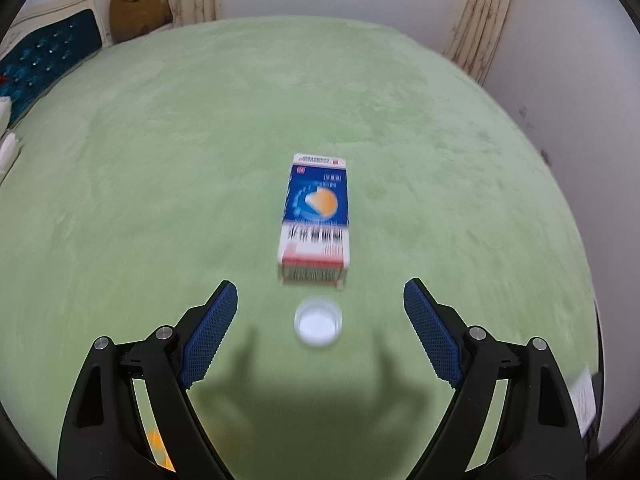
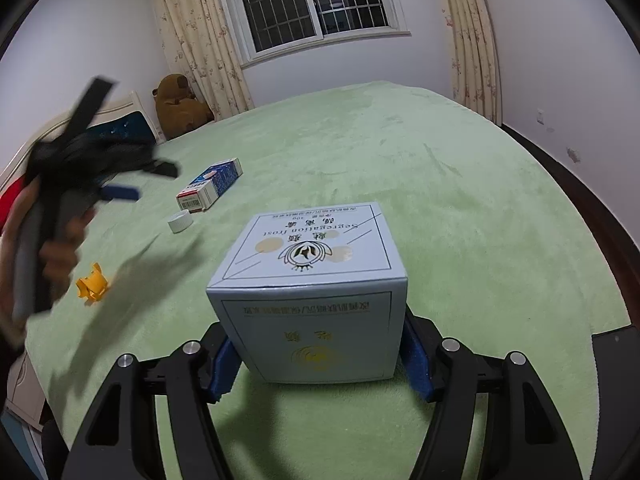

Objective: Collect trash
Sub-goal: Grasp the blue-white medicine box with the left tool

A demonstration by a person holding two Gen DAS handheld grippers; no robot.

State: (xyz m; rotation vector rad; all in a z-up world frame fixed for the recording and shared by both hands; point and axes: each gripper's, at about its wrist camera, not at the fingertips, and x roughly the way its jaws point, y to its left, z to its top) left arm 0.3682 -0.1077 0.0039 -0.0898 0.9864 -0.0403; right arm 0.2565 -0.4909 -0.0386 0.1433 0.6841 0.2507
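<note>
Left gripper (image 1: 320, 300) jaws wide apart, white cap (image 1: 318, 327) on the bed (image 1: 160, 160) centred just under the tips, medicine box (image 1: 315, 216) just beyond. Judgement: drop straight down, straddle the cap, close low so it doesn't skid on the plush. Right gripper (image 2: 320, 354) pads clamped on grey box (image 2: 316, 296), resting on the bed; keep it level. Yellow scrap (image 2: 93, 282) lies off to its left.
</note>
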